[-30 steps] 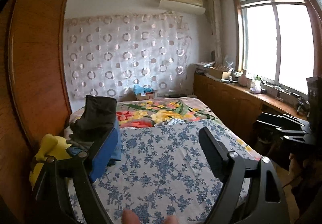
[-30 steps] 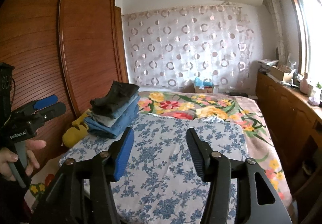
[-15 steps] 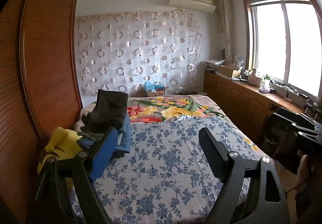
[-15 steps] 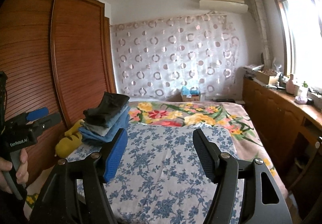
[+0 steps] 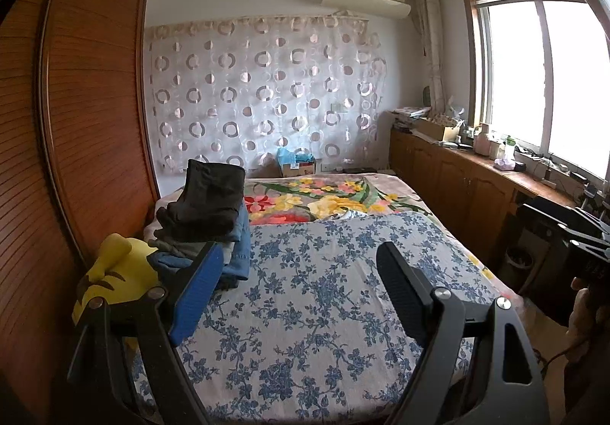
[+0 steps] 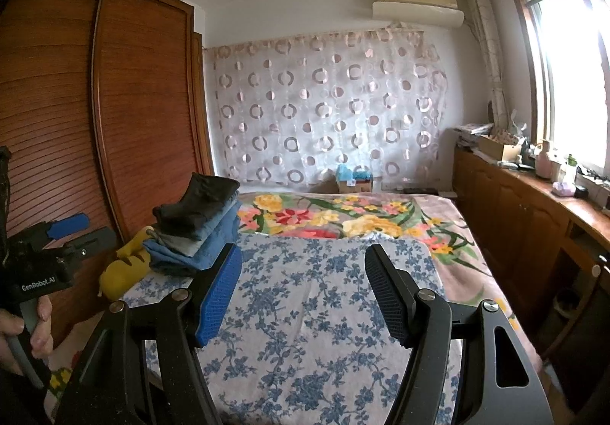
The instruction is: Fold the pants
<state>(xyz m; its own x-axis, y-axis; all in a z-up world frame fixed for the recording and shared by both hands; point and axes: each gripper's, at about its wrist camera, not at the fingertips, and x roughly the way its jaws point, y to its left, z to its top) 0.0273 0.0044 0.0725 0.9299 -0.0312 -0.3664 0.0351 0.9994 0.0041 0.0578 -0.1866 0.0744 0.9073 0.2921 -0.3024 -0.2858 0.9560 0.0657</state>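
A stack of folded pants [image 5: 207, 219], dark ones on top of blue jeans, sits at the left side of the bed; it also shows in the right wrist view [image 6: 198, 224]. My left gripper [image 5: 299, 287] is open and empty, held above the near end of the bed [image 5: 324, 310]. My right gripper [image 6: 303, 285] is open and empty, also above the blue-flowered sheet [image 6: 305, 310]. The left gripper also shows at the left edge of the right wrist view [image 6: 68, 234], held in a hand.
A yellow plush toy [image 5: 110, 276] lies beside the stack near the wooden wardrobe [image 5: 76, 139]. A flowered blanket [image 5: 324, 202] covers the far bed. Wooden cabinets [image 5: 469, 192] run along the right under the window. A cardboard box [image 5: 297, 167] stands by the curtain.
Both grippers have drawn back and risen from the bed, so more of the room and ceiling shows. Both stay open and empty. The stack has not moved.
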